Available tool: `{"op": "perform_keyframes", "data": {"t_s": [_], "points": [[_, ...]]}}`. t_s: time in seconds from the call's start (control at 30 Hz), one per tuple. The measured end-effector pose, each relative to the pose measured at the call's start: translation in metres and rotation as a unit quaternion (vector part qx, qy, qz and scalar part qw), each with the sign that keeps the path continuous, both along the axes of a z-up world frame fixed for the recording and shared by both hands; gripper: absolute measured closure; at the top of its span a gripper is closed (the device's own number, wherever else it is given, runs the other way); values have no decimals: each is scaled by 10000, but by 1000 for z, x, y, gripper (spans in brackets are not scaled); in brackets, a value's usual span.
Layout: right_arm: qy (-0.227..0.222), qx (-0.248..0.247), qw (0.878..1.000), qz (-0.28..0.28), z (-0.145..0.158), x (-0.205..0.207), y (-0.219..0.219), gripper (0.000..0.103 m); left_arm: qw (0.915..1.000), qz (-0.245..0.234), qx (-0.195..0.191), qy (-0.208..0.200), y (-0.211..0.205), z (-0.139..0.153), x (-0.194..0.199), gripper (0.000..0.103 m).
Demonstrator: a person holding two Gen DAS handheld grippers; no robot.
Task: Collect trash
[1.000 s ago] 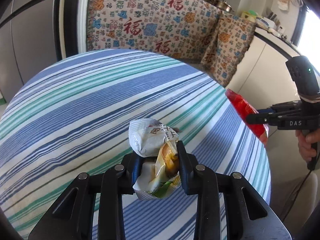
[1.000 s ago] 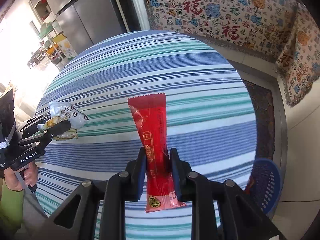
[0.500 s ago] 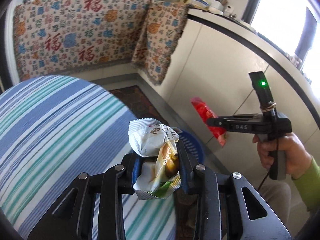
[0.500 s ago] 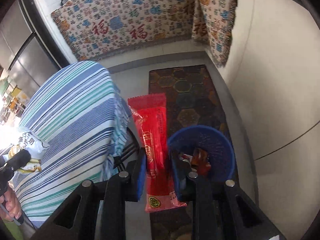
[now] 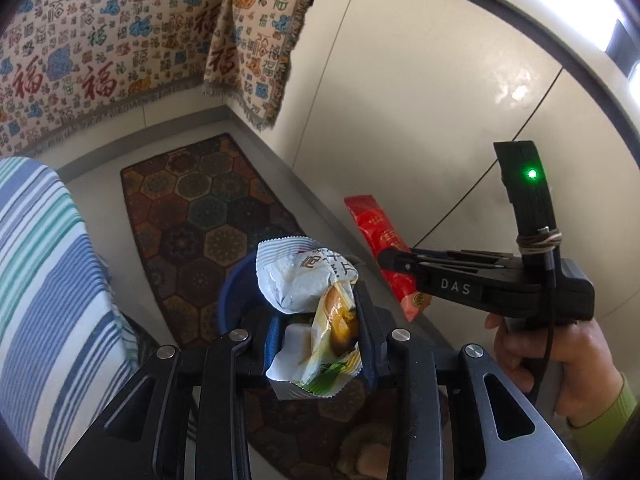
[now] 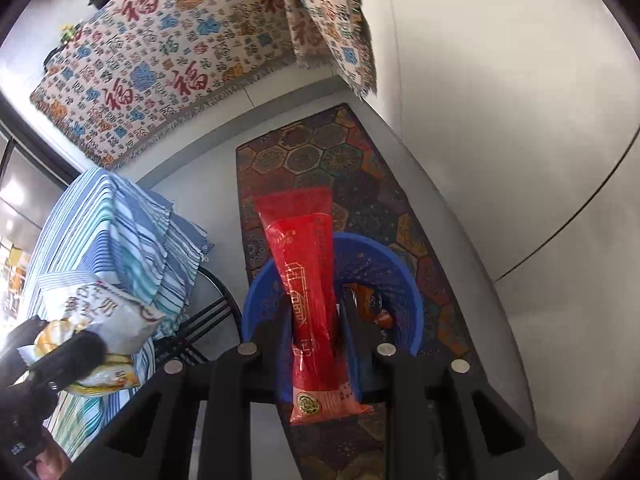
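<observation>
The right hand-held gripper [image 5: 390, 261] bears "DAS" in pale capitals on its dark body, at about three o'clock in the left wrist view. The patterned cloth [image 5: 100, 40] hanging at eleven o'clock repeats the red character "福" many times over; the right wrist view shows the same character across it. The white wrapper [image 5: 304, 280] carries Chinese print, too crumpled to read. The red wrapper [image 6: 308, 300] shows gold marks and a round seal, not legible.
</observation>
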State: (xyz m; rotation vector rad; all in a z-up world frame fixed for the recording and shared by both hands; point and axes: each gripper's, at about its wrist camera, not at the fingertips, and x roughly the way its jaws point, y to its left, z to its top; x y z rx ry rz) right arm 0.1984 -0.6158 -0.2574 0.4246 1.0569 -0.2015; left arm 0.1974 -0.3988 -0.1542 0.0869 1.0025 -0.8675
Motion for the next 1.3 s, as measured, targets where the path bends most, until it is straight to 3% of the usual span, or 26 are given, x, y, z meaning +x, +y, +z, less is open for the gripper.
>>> {"op": "perform_keyframes", "data": {"t_s": [0.3,0.63,0.7,0.73,0.77,0.8,0.87,0.97,1.13,1.3], "points": [[140,310,9994,-81,-30,0,-23,80,9994,-52,238,227,-33,-38,7,71],[114,713,9971,-248,-53,14,-40,79,9987,-77,359,354,-55,-61,16,68],[93,714,9970,-265,-60,18,-41,76,9987,-29,355,363,-57,-65,21,54],[70,720,9971,-247,-64,20,-41,71,9988,-12,330,367,-57,-65,23,37],[50,732,9970,-258,-67,20,-43,55,9990,40,307,334,-57,-65,24,27],[32,745,9968,-276,-69,19,-44,47,9991,113,287,276,-56,-63,24,25],[17,776,9967,-250,-68,18,-46,47,9994,153,215,224,-55,-58,24,25],[-74,686,9972,-292,-57,12,-48,45,9996,211,159,72,-49,-45,19,19],[-154,276,9982,-511,-12,-15,-44,25,9981,248,-25,-568,-24,-9,-10,1],[-579,-187,9955,-729,45,-63,-27,11,9982,138,-79,-583,14,16,-45,0]]}}
